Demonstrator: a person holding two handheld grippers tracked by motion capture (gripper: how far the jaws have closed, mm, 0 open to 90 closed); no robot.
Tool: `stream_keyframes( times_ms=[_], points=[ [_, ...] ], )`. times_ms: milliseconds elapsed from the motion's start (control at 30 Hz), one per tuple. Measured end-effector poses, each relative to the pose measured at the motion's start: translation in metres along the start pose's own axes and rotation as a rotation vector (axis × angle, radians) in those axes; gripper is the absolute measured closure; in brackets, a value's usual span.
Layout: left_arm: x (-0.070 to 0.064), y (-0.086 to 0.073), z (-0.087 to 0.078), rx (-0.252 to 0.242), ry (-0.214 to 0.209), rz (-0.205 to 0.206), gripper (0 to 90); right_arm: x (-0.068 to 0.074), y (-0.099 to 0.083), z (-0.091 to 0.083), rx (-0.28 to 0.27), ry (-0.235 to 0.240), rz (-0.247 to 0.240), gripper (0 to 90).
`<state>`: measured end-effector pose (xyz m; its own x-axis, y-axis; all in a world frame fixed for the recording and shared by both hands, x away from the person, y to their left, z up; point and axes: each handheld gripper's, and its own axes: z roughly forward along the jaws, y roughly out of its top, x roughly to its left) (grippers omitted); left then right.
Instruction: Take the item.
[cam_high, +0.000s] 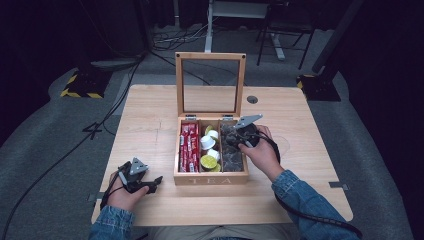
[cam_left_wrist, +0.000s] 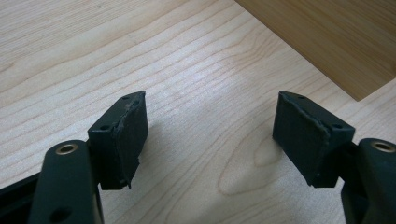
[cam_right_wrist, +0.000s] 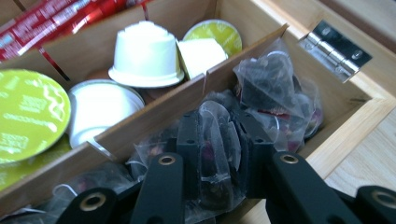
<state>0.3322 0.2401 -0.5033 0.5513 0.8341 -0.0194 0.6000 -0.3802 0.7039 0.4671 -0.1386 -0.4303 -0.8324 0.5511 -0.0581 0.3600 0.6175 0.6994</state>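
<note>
A wooden tea box (cam_high: 211, 178) stands mid-table with its glass lid (cam_high: 210, 85) upright. Its left compartment holds red sachets (cam_high: 189, 147), the middle one white and lime-lidded capsules (cam_high: 208, 145), the right one clear bags of dark tea (cam_high: 232, 159). My right gripper (cam_high: 240, 136) dips into the right compartment. In the right gripper view the right gripper (cam_right_wrist: 217, 154) is shut on a clear tea bag (cam_right_wrist: 215, 163), with more tea bags (cam_right_wrist: 275, 88) behind it. My left gripper (cam_high: 154, 183) rests open on the table left of the box; the left gripper (cam_left_wrist: 210, 135) has bare wood between its jaws.
A box corner (cam_left_wrist: 345, 42) lies just ahead of the left gripper. A round cable hole (cam_high: 252, 99) sits at the table's back right. Cables trail over the floor behind the table, and the box's hinge (cam_right_wrist: 336, 49) is close to the right gripper.
</note>
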Motion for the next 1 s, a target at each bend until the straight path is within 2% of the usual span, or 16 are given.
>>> stream_keyframes(
  times_ms=[467,633,1000],
  points=[
    [0.001,0.001,0.001,0.000,-0.010,0.002,25.8,0.004,0.007,-0.018,-0.112,0.044,0.024,74.5],
    [0.001,0.002,0.002,0.004,-0.013,0.002,24.8,0.004,0.009,-0.029,-0.147,0.062,0.038,74.5],
    [0.001,0.004,0.004,0.008,-0.007,0.007,21.8,-0.001,0.010,-0.060,-0.203,0.056,0.051,74.4]
  ],
)
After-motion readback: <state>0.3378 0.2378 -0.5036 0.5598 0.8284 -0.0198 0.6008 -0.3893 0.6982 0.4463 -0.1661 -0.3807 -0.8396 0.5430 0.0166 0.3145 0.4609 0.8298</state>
